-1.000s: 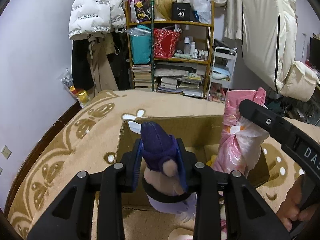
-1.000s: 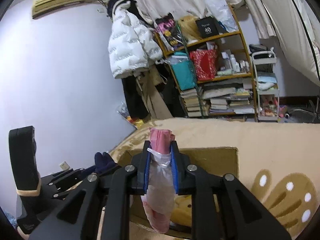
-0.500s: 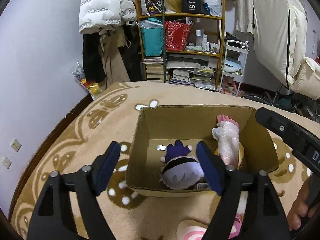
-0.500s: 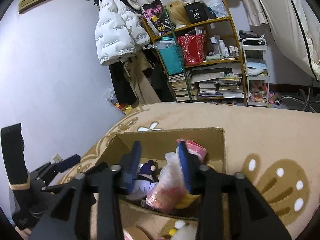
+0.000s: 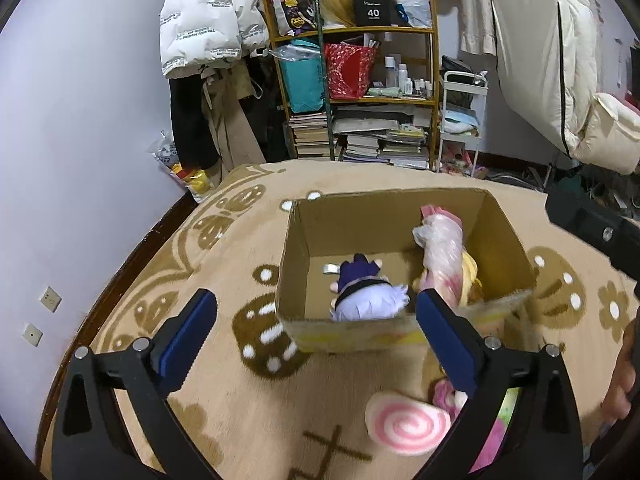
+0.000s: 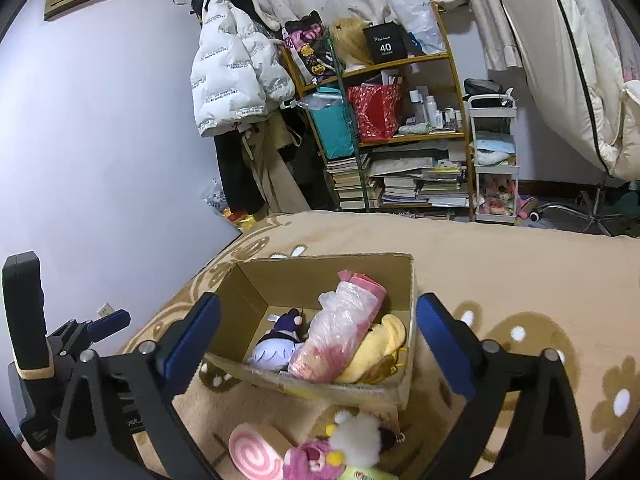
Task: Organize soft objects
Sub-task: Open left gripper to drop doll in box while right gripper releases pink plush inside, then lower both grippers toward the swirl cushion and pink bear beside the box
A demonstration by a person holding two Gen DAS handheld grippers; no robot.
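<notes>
From your left wrist view, your left gripper [image 5: 316, 334] stands spread wide with nothing between its blue pads; its jaws have just been opening. Beyond it the cardboard box [image 5: 356, 334] sits on the tan patterned rug [image 5: 224, 408]. Inside, the purple-hatted plush doll [image 5: 366, 294] lies near the front wall, and the pink plush in a clear bag [image 5: 440, 252] leans along the right side, over a yellow plush [image 5: 472, 276]. On the rug in front of the box lies a pink swirl plush [image 5: 408, 426], partly behind your right-hand finger.

From your right wrist view, your right gripper [image 6: 318, 346] is likewise released and empty, its jaws having just opened. The same box [image 6: 332, 388] lies ahead, holding the doll [image 6: 278, 346], the bagged pink plush [image 6: 340, 330] and the yellow plush [image 6: 380, 350]. Just in front of the box rest the swirl plush [image 6: 256, 454] and a pink and white plush toy [image 6: 336, 446]. Your left gripper [image 6: 80, 330] shows at the left edge.
</notes>
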